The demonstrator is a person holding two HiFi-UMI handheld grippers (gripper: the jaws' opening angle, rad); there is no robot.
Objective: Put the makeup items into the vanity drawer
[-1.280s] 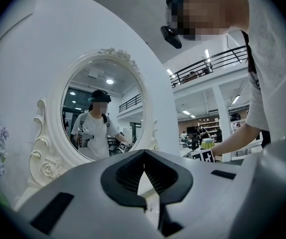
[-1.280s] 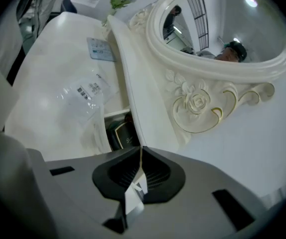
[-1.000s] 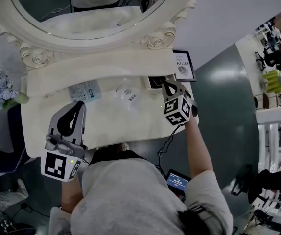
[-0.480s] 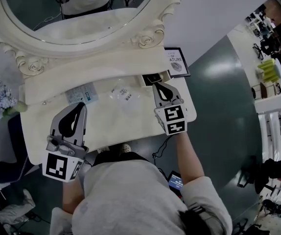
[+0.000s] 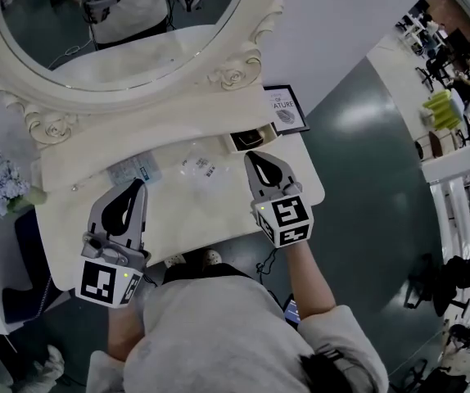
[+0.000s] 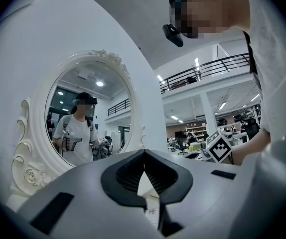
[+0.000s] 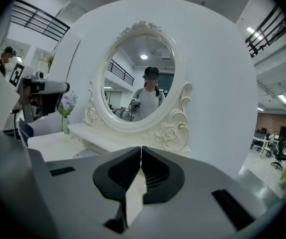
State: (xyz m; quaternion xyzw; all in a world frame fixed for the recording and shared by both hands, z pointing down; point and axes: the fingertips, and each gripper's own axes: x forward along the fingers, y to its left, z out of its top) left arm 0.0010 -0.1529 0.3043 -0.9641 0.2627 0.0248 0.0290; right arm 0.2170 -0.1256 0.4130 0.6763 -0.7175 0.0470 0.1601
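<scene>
jaws pressed together, nothing between them, on left hand-held gripper [image 5: 137,187] and right hand-held gripper [image 5: 250,157]; both over worktop [image 5: 194,213]; drawer [image 5: 247,140] open.

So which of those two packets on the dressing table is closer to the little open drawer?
The clear see-through packet; it lies just left of the drawer, while the pale blue packet sits farther left.

Grey shirt [image 5: 219,334], seemingly short-sleeved — grey left gripper [image 5: 139,183], right gripper [image 5: 250,155], black-and-white marker cubes [image 5: 285,219]
</scene>
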